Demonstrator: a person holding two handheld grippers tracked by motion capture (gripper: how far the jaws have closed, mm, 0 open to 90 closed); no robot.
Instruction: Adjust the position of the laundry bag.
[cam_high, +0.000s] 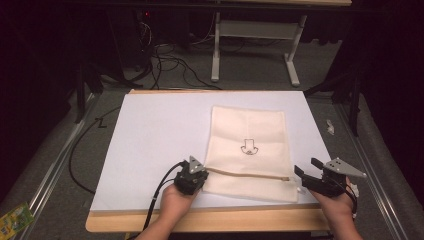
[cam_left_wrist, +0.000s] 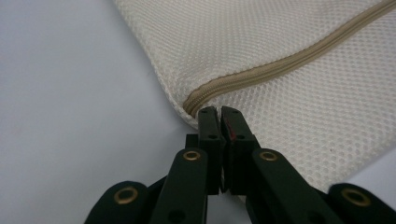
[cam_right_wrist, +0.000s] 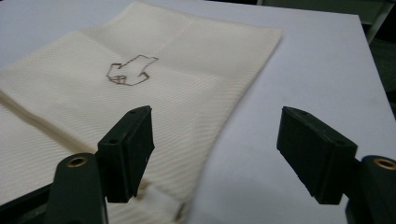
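A cream mesh bag (cam_high: 247, 130) lies flat on a white sheet (cam_high: 155, 140), with a small drawn arrow mark (cam_high: 248, 146) in its middle. A tan zipper (cam_high: 250, 173) runs across its near part. My left gripper (cam_high: 202, 171) is shut, its tips (cam_left_wrist: 219, 112) resting at the bag's left edge just below the zipper's (cam_left_wrist: 289, 60) end. I cannot tell whether cloth is pinched between the jaws. My right gripper (cam_high: 307, 167) stands wide open beside the bag's near right corner. In the right gripper view, my right gripper (cam_right_wrist: 215, 154) has the bag's (cam_right_wrist: 177, 51) right edge between its jaws.
The sheet lies on a wooden board (cam_high: 200, 220) on grey carpet. A black cable (cam_high: 80, 165) loops left of the board. A green packet (cam_high: 15, 217) lies at the near left, a small white item (cam_high: 330, 126) at the right. Table legs (cam_high: 216, 50) stand behind.
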